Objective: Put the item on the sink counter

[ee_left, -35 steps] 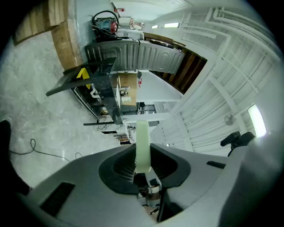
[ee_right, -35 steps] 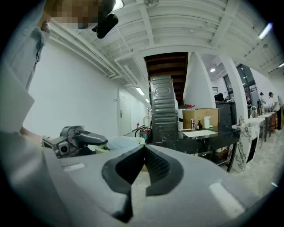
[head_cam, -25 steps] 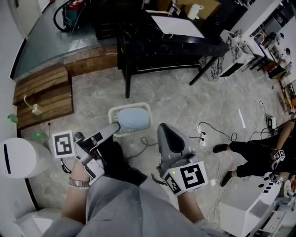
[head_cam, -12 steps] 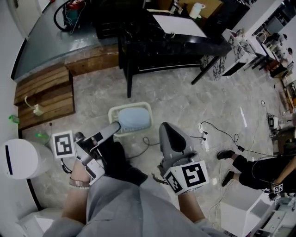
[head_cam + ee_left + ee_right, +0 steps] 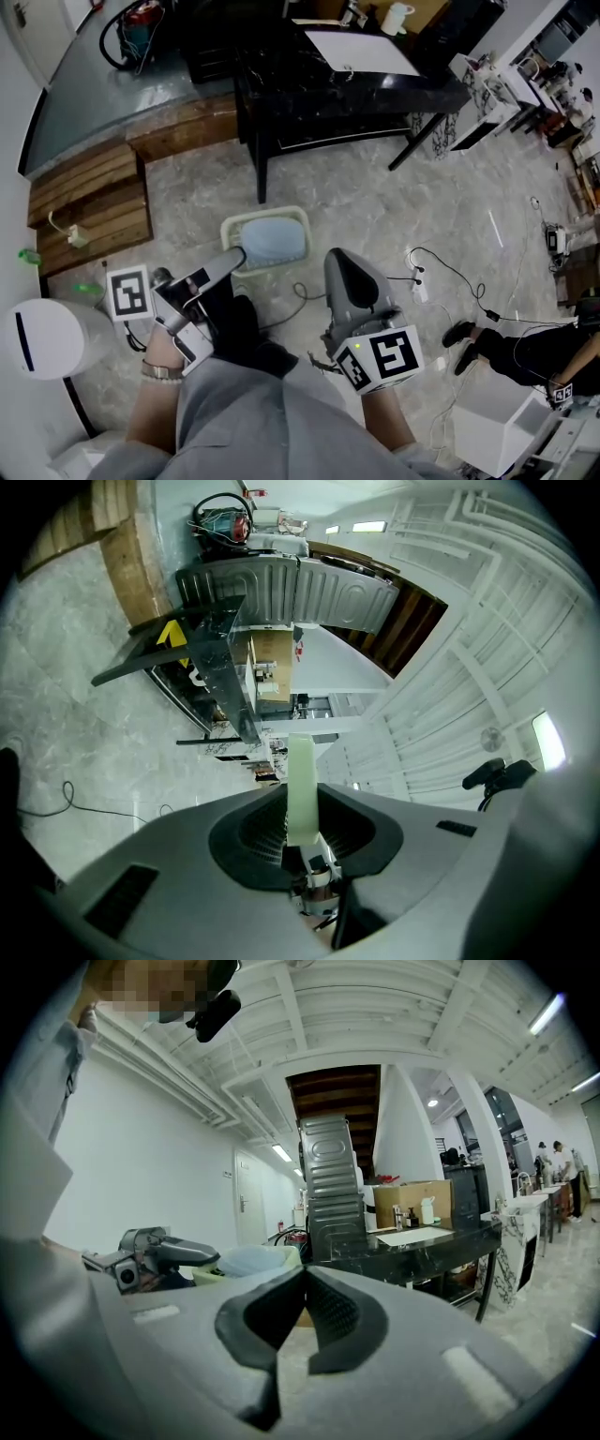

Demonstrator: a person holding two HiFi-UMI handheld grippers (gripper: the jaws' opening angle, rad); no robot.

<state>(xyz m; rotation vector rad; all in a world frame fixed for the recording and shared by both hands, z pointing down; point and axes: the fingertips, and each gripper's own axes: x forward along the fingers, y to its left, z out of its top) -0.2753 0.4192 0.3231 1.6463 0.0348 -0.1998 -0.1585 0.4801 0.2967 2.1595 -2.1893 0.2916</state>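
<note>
A pale green basin (image 5: 267,242) with a light-blue inside hangs above the marble floor in the head view. My left gripper (image 5: 232,259) is shut on its near rim. In the left gripper view that rim (image 5: 301,785) stands as a thin pale strip pinched between the dark pads of my left gripper (image 5: 302,831). My right gripper (image 5: 345,273) hangs to the right of the basin, shut and empty. In the right gripper view the jaws of my right gripper (image 5: 304,1309) meet, and the basin (image 5: 248,1261) and the left gripper (image 5: 155,1250) show at the left.
A black table (image 5: 347,89) with a white sheet (image 5: 361,52) and a white mug (image 5: 396,19) stands ahead. Wooden steps (image 5: 89,192) lie at the left and a white round bin (image 5: 42,333) at the near left. Cables (image 5: 441,272) run over the floor; a person's legs (image 5: 520,342) are at the right.
The floor, steps and bin have slid a little in the view while both grippers and the basin keep their places. The person's legs at the right have shifted.
</note>
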